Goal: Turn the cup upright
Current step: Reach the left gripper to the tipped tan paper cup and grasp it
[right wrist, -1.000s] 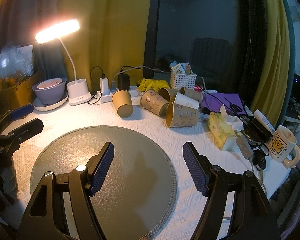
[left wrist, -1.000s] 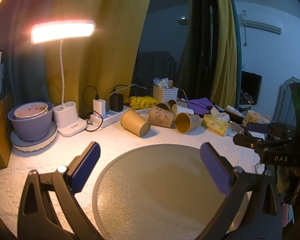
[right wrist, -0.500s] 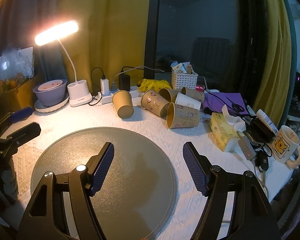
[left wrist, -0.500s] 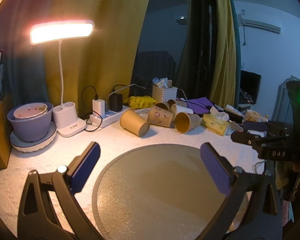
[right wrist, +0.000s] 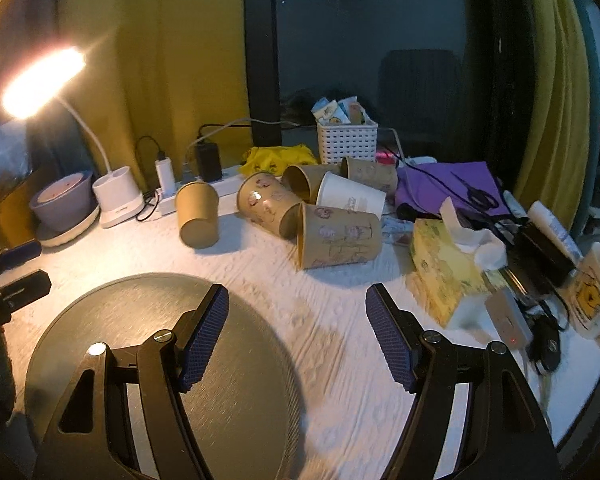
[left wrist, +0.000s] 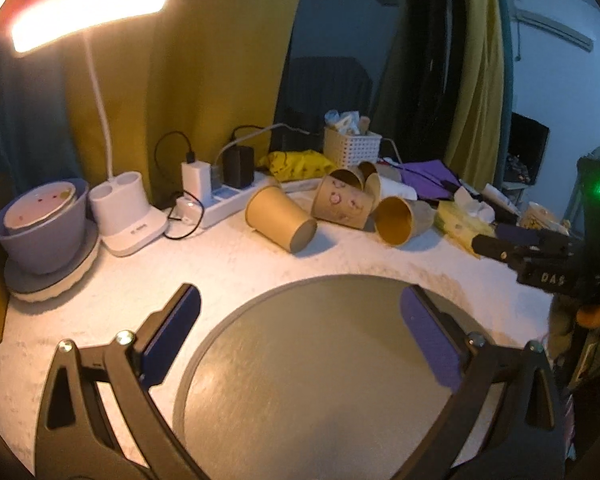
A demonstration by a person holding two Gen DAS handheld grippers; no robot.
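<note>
Several paper cups lie on their sides at the back of the white table. A plain brown cup (left wrist: 281, 219) (right wrist: 197, 215) lies furthest left. A printed cup (right wrist: 339, 235) (left wrist: 398, 219) lies nearest the right gripper, with other printed cups (right wrist: 267, 204) (left wrist: 342, 201) behind. My left gripper (left wrist: 300, 328) is open and empty above a round grey mat (left wrist: 332, 368). My right gripper (right wrist: 298, 330) is open and empty, over the mat's right edge (right wrist: 276, 344), short of the cups.
A lit desk lamp (left wrist: 128, 216) and a purple bowl on a plate (left wrist: 44, 232) stand at the back left, beside a power strip (left wrist: 220, 204). A white basket (right wrist: 347, 142), tissue box (right wrist: 444, 276), mug (right wrist: 594, 292) and cables crowd the right.
Both grippers have moved forward toward the cups, which now look larger. The right gripper has shifted rightward, off the mat's centre. Jaws remain open.
</note>
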